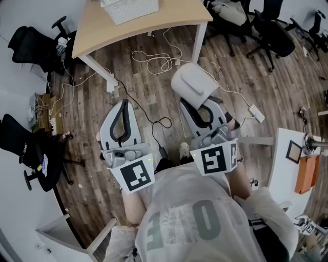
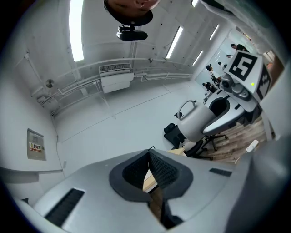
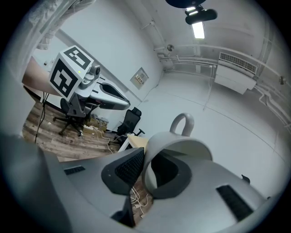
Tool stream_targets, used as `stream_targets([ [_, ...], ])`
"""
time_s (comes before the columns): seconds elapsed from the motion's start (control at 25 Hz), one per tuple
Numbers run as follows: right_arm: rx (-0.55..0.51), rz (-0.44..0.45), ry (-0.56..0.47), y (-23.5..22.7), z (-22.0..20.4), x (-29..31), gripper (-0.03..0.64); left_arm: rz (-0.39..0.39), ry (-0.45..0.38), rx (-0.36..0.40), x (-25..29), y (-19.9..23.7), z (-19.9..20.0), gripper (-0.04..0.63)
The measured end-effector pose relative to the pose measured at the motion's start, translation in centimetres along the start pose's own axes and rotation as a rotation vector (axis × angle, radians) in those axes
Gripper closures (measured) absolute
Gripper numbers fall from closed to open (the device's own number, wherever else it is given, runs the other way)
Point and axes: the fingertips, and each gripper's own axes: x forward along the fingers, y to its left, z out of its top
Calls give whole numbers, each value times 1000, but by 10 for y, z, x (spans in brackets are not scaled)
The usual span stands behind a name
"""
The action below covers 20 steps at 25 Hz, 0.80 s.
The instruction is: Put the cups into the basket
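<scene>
While the person stands over the wood-plank floor (image 1: 87, 117), each hand carries a gripper out in front of the body, and only one of them holds anything. The right gripper (image 1: 197, 108) holds a pale grey cup (image 3: 179, 144) by its wall: one ribbed pad lies against the outside, the other reaches into the mouth, and the rim is pinched between them. The cup's loop handle sticks up on the side away from that gripper's camera. From the head view the cup hangs in the air above the floor, tipped so that its mouth faces back toward the gripper. The left gripper (image 1: 124, 105) is held beside it, a little apart, and has nothing in it; its dark pads are pressed together at the tips, with only a thin slit lower down. The white lattice basket (image 1: 130, 9) sits on the light wooden table (image 1: 174, 18) at the top of the head view, well apart from the cup. White cables (image 1: 154, 62) trail over the floor between the table and the grippers, and black office chairs (image 1: 31, 43) stand at either side of the room.
</scene>
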Motion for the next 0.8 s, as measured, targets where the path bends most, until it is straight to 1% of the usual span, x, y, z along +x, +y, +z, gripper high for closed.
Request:
stream_targets([
  [0.12,14,13,-6,-9,-14,-1,574,33,27,5,7,-1,-2,584],
  [0.24,25,29,-2,-16,-21,3,574,35,54,28,12,2,-3,584],
  [0.44,-4,36,-15,-21,-15,21,574,66,58,-7,24,15,-13,584],
  [0.56,-22,41,-1,-24,-20,38,574,50,63,-15,42,14,-26,584],
  [0.64,-34,34,6,-30,-21,55,574,38,46,-22,58,19,-33,584],
  [0.8,-50,8,26,-42,-18,104,574,31,28,-50,97,46,-59,584],
])
